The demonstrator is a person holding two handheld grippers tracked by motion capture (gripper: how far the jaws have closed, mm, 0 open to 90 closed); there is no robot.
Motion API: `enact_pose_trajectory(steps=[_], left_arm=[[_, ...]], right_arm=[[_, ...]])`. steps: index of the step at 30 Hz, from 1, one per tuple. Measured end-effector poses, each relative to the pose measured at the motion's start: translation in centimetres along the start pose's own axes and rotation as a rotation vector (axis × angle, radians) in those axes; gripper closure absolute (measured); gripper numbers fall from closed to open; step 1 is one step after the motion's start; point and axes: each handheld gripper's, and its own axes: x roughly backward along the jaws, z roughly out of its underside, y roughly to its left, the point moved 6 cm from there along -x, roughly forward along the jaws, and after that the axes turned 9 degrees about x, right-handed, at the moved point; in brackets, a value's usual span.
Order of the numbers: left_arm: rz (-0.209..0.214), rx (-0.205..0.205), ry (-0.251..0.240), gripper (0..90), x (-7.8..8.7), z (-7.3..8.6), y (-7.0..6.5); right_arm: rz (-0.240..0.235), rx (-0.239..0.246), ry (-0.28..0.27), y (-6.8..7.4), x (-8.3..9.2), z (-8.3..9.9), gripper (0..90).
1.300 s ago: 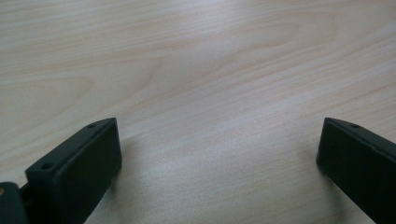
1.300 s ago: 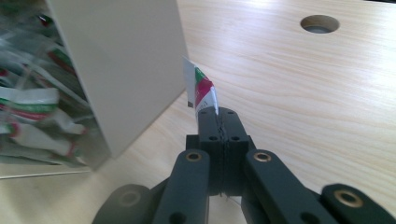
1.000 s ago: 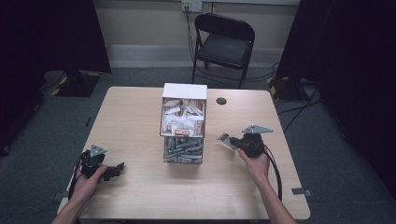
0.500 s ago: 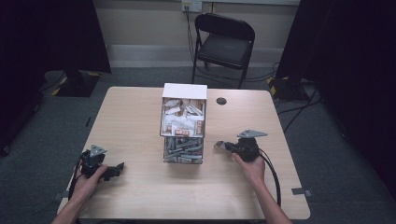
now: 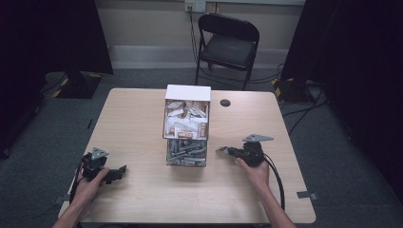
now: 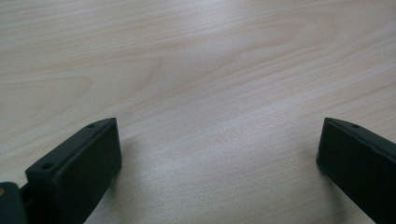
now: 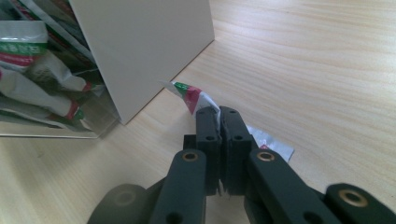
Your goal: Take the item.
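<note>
Right tongs (image 7: 219,116) — clamped sachet (image 7: 189,95) just beside box (image 7: 140,51)

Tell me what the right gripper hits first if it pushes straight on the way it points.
Probably the box of sachets. The right gripper, shut on a sachet, points at the box's lower corner, with bare table between; the sachet's tip would likely touch first.

1 overhead view, 2 tabletop close-ups
</note>
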Motion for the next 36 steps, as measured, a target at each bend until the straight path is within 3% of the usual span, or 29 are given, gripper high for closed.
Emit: enact_pose_trajectory(steps=[10, 14, 24, 31, 36], left_arm=[[0.001, 0.0, 0.0, 0.0, 0.0, 0.0, 0.0], [0.001, 0.0, 0.0, 0.0, 0.0, 0.0, 0.0], [-0.001, -0.001, 0.0, 0.0, 0.0, 0.0, 0.0], [0.001, 0.0, 0.0, 0.0, 0.0, 0.0, 0.0], [0.001, 0.0, 0.0, 0.0, 0.0, 0.0, 0.0]], right_arm=[[0.013, -0.027, 0.005, -1.0, -1.1, 0.2, 86.9], [0.01, -0.019, 0.032, -0.9, -1.8, 0.6, 86.2], [0.004, -0.035, 0.032, -0.6, -2.8, 0.6, 78.6], [0.015, -0.05, 0.029, -0.8, -2.8, 0.5, 66.4], [0.025, -0.053, 0.021, -0.8, -2.7, 0.4, 50.8]])
